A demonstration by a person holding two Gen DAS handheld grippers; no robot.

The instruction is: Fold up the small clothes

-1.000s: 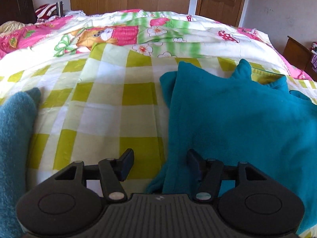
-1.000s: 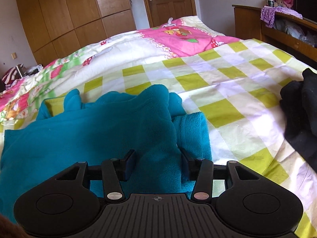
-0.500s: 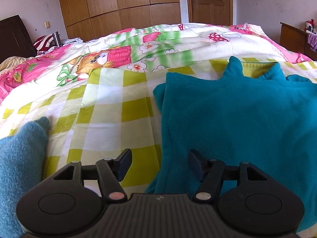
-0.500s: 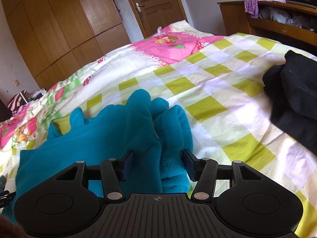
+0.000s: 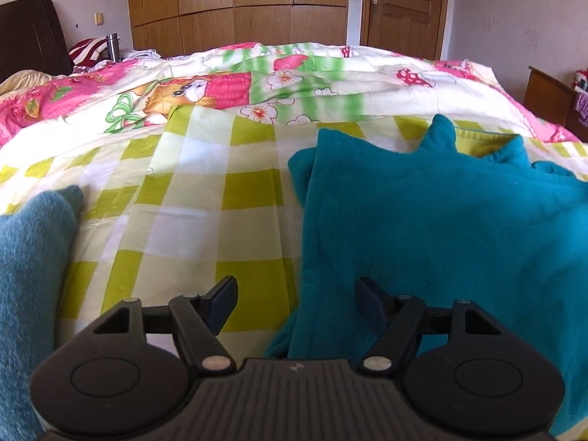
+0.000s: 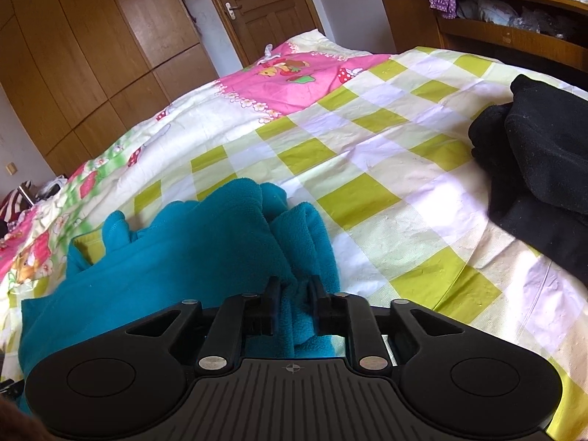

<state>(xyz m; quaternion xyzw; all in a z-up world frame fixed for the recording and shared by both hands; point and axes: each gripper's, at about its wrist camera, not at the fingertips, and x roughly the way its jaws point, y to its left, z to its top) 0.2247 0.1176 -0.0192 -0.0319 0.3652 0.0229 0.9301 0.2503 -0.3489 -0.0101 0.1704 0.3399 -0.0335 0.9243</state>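
Note:
A teal fleece garment (image 5: 441, 228) lies on the green-and-white checked bed cover (image 5: 183, 228). My left gripper (image 5: 296, 294) is open, low over the garment's left near edge, its right finger over the fleece and its left finger over the cover. In the right wrist view the same garment (image 6: 183, 257) is bunched at its right side, and my right gripper (image 6: 294, 294) is shut on a fold of that fleece.
A grey-blue woolly cloth (image 5: 29, 264) lies at the left. A black garment pile (image 6: 536, 169) lies at the right on the cover. A pink cartoon quilt (image 5: 220, 84) covers the far bed. A wooden cabinet (image 6: 477, 25) stands at the right.
My right gripper has closed on the bunched right side of the teal fleece and lifted it a little. My left gripper has stayed open and tilted up slightly.

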